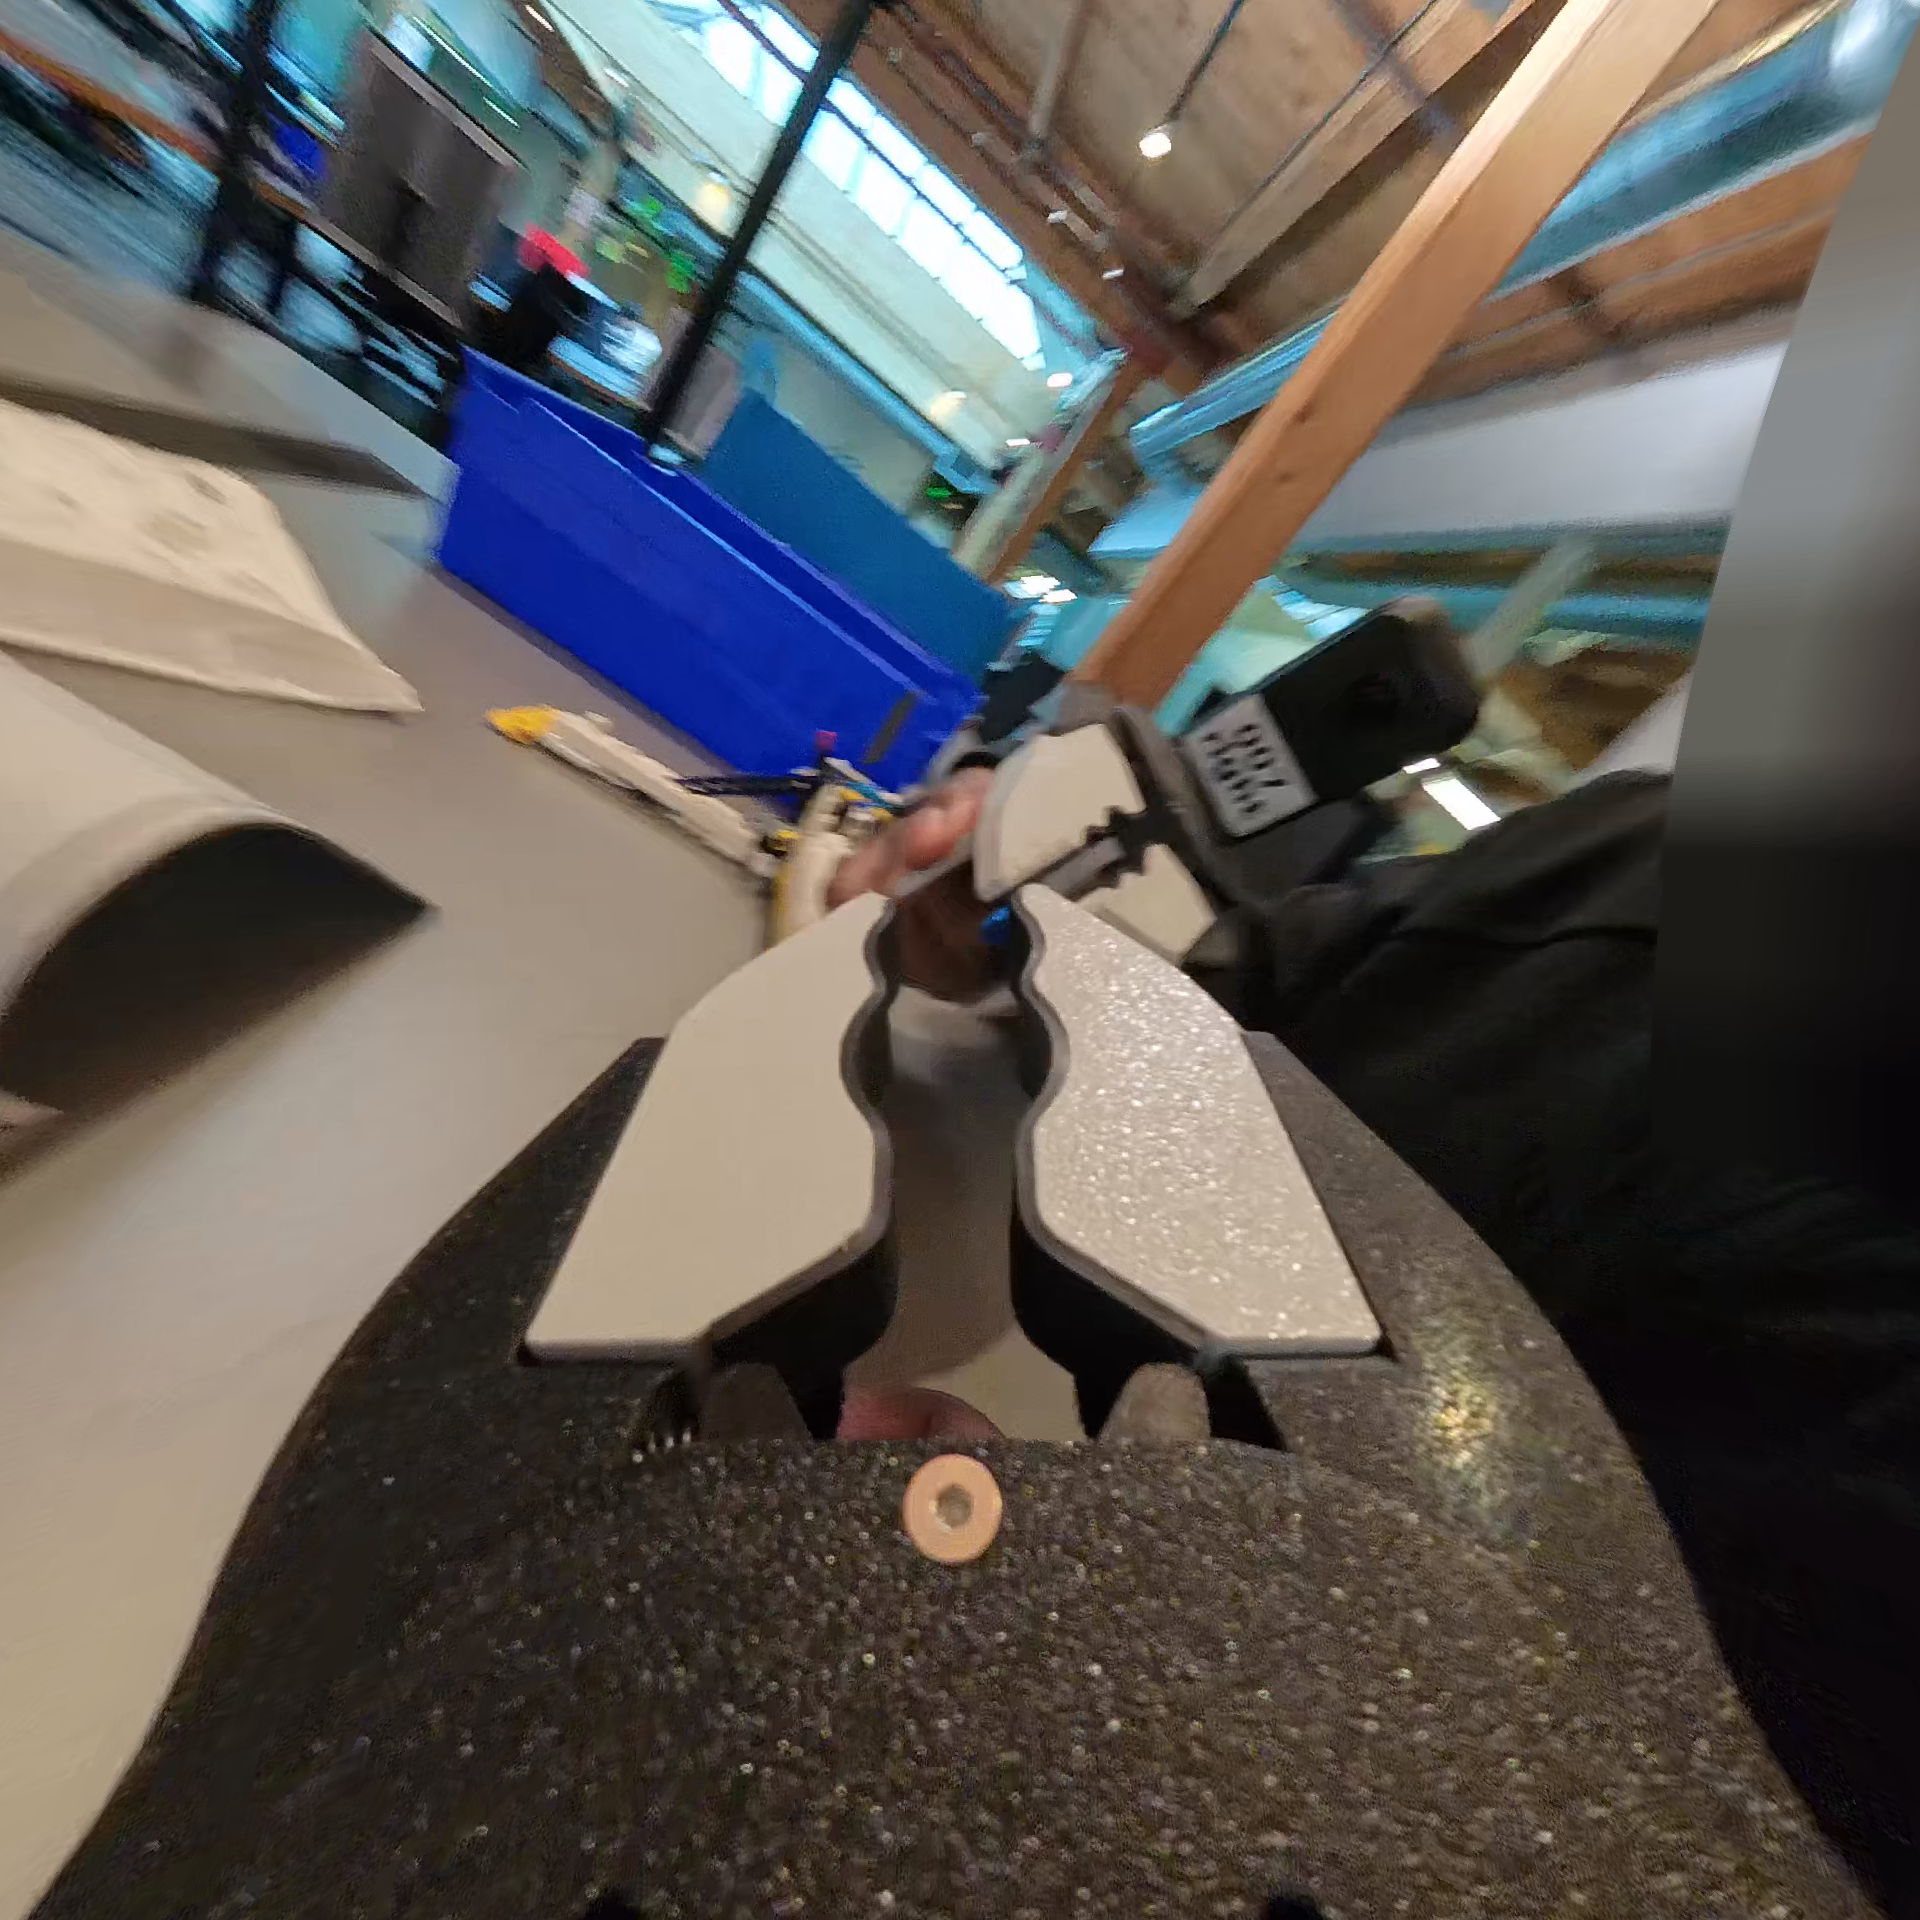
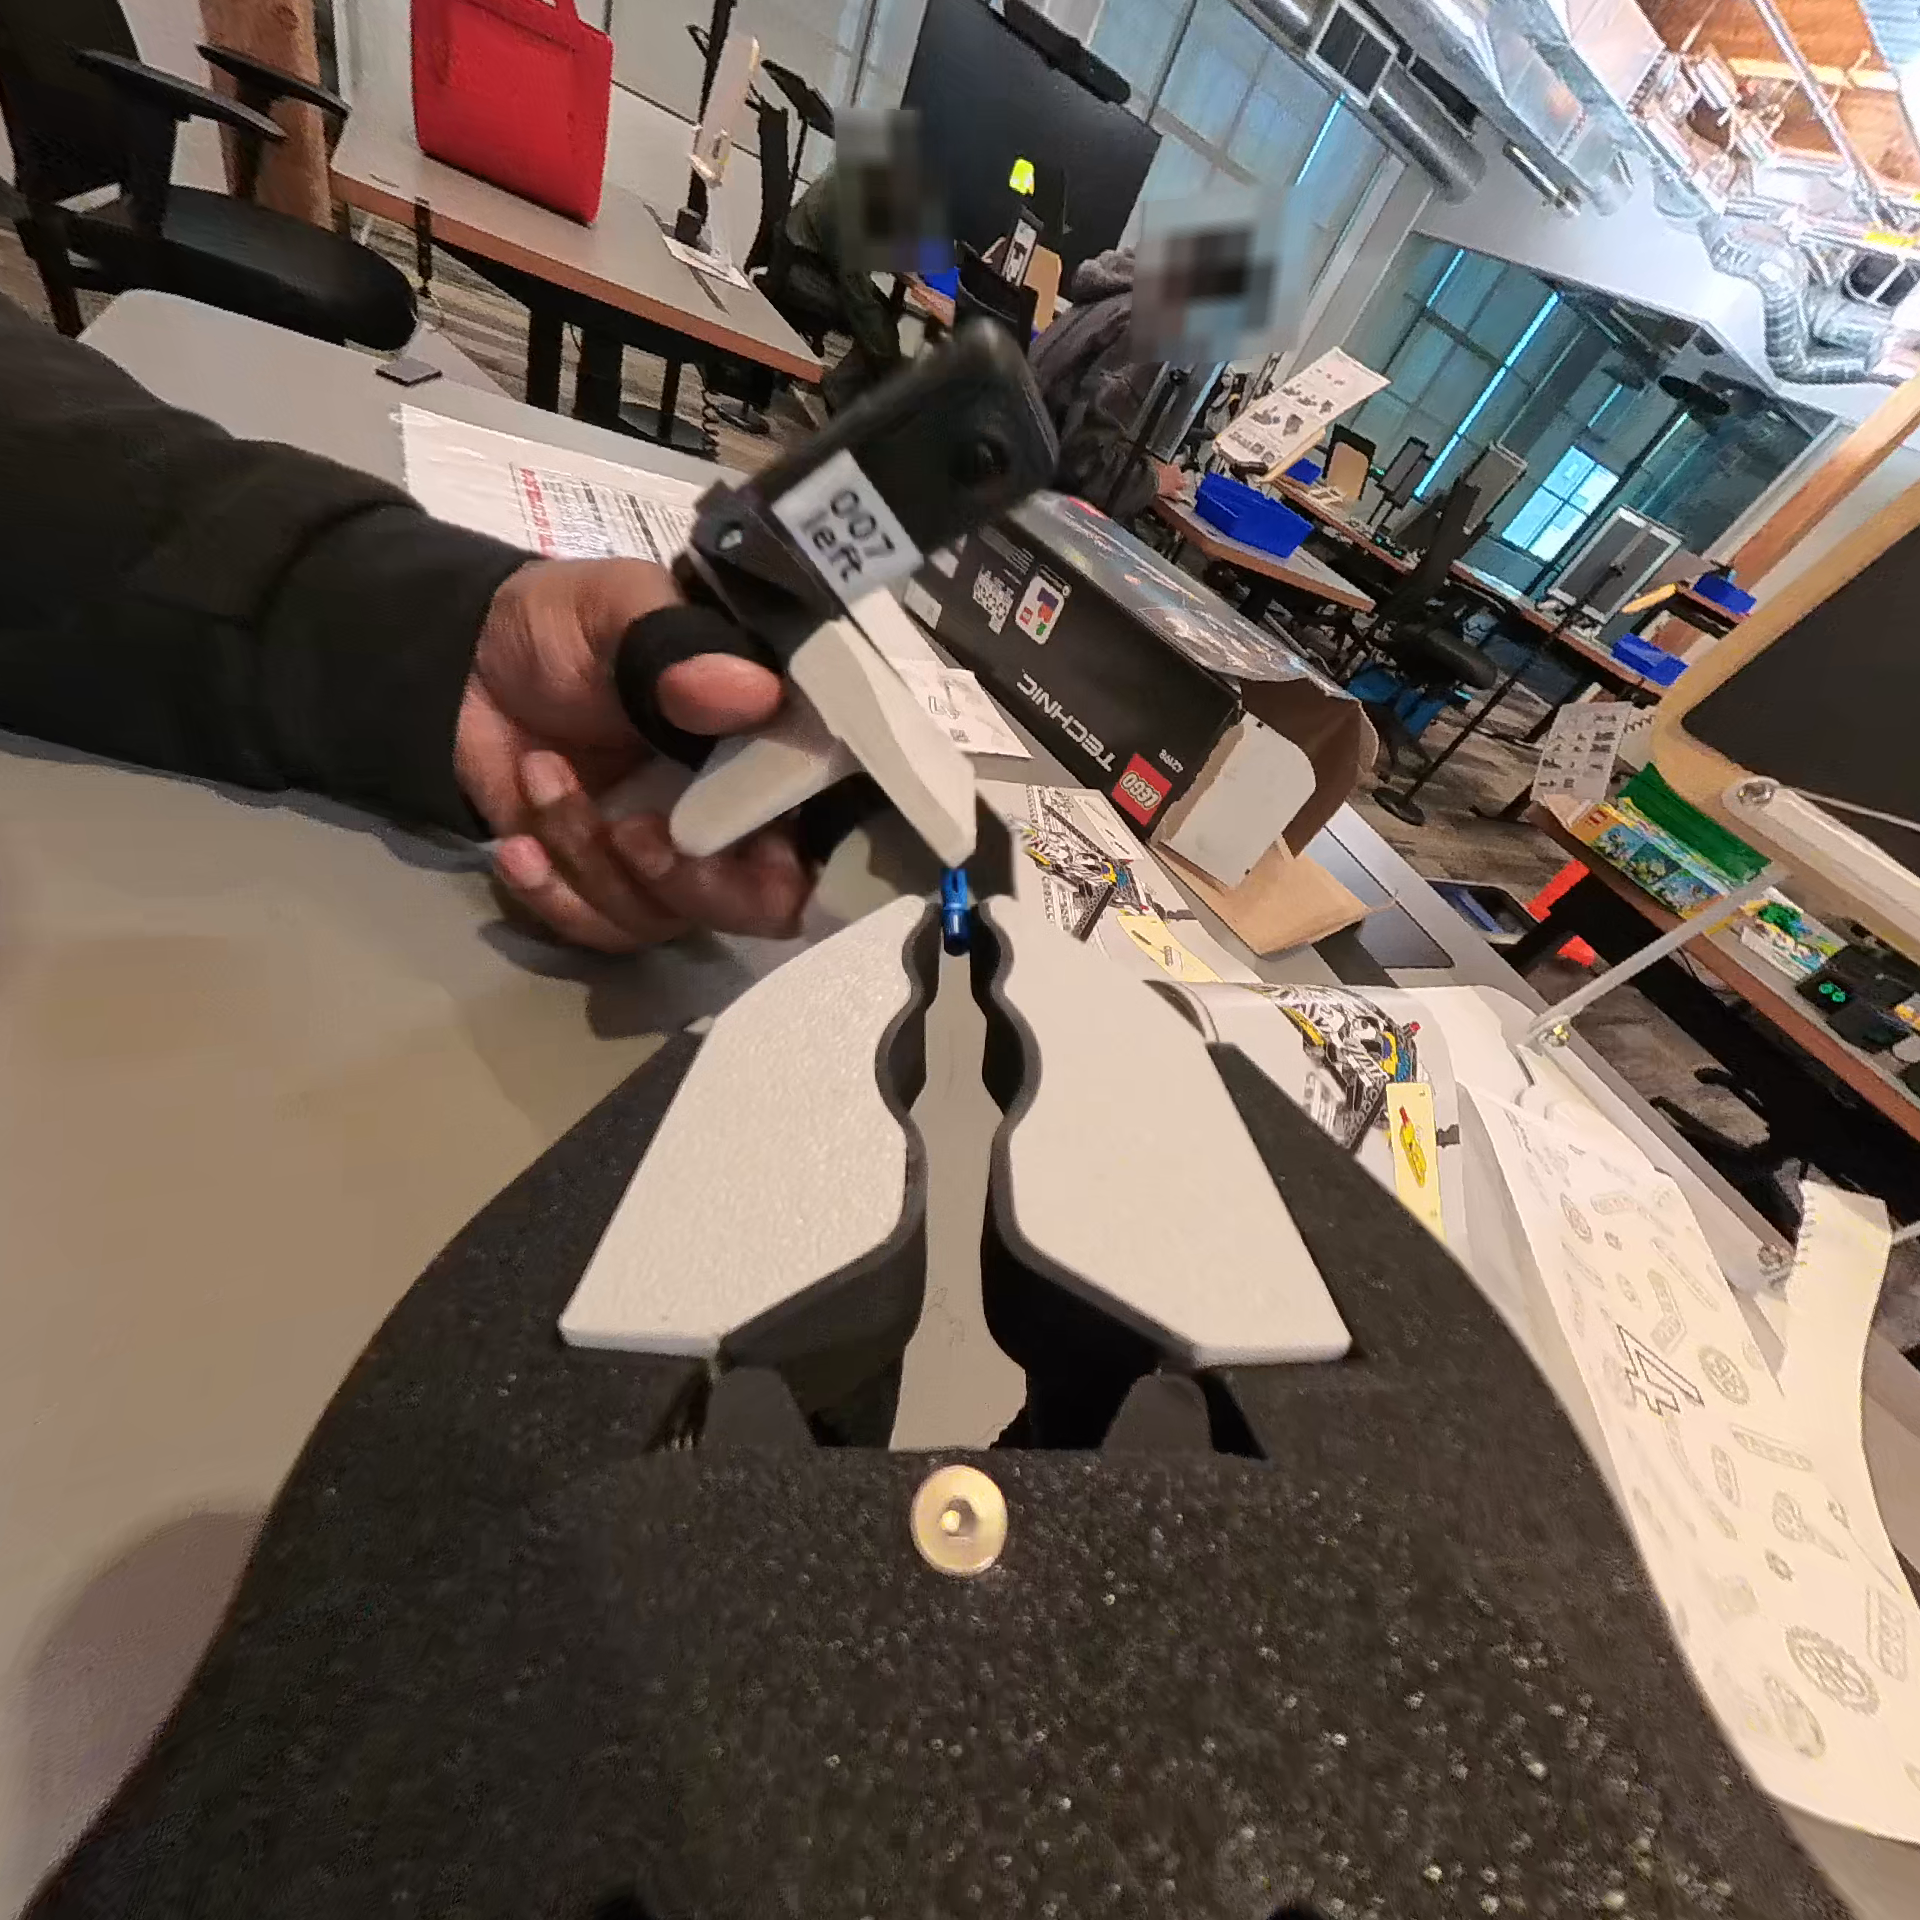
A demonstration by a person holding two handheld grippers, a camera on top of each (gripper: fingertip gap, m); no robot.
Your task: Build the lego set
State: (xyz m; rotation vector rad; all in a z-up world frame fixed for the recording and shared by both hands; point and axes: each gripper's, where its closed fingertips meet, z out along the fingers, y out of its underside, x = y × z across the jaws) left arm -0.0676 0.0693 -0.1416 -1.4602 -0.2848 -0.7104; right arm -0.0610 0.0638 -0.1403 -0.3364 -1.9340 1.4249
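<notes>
In the right wrist view my right gripper (image 2: 956, 935) is shut on a small blue pin (image 2: 954, 906), which stands upright between its fingertips above the grey table (image 2: 260, 1039). My left gripper (image 2: 982, 862), held by a hand (image 2: 582, 748), comes in from the upper left. Its fingers straddle the pin's top without pressing on it. In the left wrist view my left gripper (image 1: 956, 914) is open, and the blue pin (image 1: 997, 925) sits by its right fingertip. The right gripper (image 1: 992, 883) meets it there from the upper right.
A black toy box (image 2: 1122, 665) and printed instruction sheets (image 2: 1340, 1029) lie beyond the grippers. A blue bin (image 1: 675, 582), a partly built white and yellow model (image 1: 644, 769) and an open booklet (image 1: 156, 561) are on the table. A monitor (image 2: 1818, 665) stands at the right. The tips of both grippers are at nearly the same place.
</notes>
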